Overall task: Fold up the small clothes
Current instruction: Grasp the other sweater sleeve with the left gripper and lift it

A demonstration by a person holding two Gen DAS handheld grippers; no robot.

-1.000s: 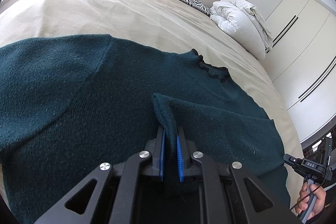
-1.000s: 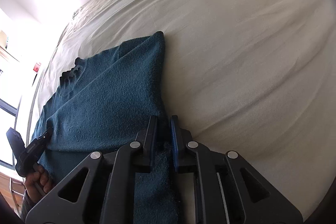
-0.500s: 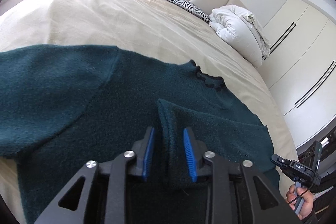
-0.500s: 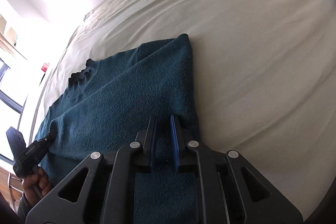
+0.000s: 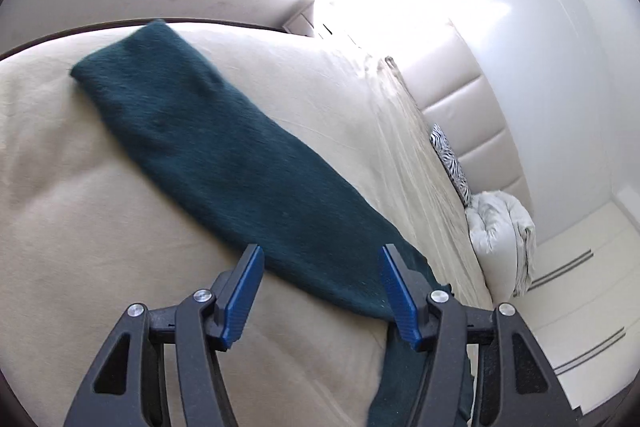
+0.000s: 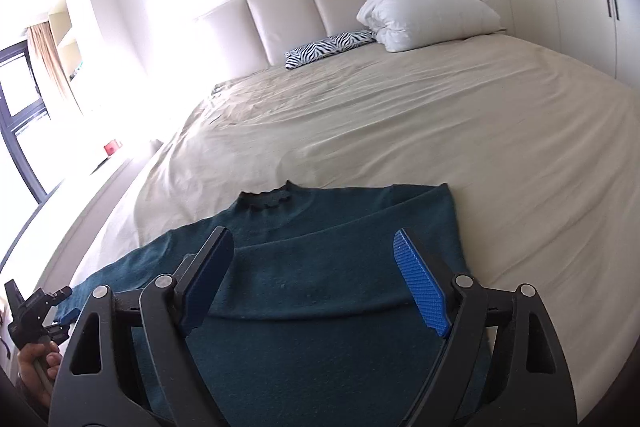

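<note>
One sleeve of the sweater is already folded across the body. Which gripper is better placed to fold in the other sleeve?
Left. The left gripper, jaws open, hangs right over the outstretched sleeve. The right gripper, open too, faces the sweater's already folded side.

The left tool (image 5: 322,291) points downward with its blue pads (image 5: 242,301) spread apart, having just opened, nothing pinched between them. The right tool (image 6: 318,277) also tilts down, jaws just sprung wide and empty. A hand (image 6: 34,365) grips the left tool's handle.
</note>
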